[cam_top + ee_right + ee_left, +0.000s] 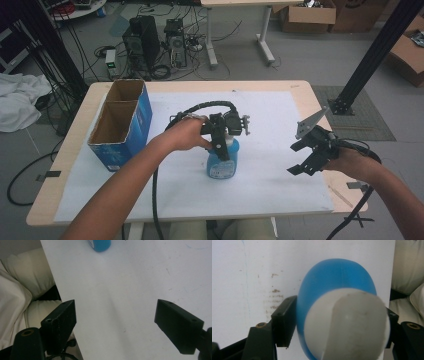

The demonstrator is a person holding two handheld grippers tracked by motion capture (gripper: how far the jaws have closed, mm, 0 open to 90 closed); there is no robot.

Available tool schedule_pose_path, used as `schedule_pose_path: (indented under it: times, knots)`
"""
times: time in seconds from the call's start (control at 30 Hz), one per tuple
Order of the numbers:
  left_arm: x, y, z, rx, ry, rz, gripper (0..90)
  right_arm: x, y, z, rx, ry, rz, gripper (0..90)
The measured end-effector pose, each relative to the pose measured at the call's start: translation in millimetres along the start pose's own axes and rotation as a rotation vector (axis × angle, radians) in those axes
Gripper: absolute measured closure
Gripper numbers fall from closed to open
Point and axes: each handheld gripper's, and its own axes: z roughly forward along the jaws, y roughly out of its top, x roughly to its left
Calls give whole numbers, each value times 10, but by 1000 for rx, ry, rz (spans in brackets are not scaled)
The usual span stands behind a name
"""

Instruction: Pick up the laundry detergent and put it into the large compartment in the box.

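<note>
No text, brand, number or sign can be read in any view. The blue bottle (222,162), standing between the left gripper's fingers (218,145), carries a pale label on its front below them, but its print is too small and blurred to make out. The blue carton (121,125), well apart from those fingers toward the bench's left edge, bears a small light patch low on its near face, likewise illegible. In the left gripper view the bottle's white cap (347,325) is unmarked. In the right gripper view the bottle's base (99,245), far beyond the fingers, shows a strip of label without legible print.
</note>
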Motion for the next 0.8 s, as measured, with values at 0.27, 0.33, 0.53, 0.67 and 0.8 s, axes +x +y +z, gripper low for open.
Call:
schedule_pose_path:
  times: [0.27,0.33,0.53,0.67,0.8]
  knots:
    - [-4,-4,-3,-5,-2,6,372,-1,2,6,1,3,-1,181]
    - [-4,-5,-6,-5,-1,12,375,-1,4,4,0,3,-2,182]
    - [9,-20,-18,-5,-8,4,377,0,4,7,1,4,-1,182]
    - [18,-50,-56,0,-11,-28,378,3,6,7,-1,4,-3,182]
    - [24,-72,-222,-6,4,-77,379,4,4,10,0,6,-1,182]
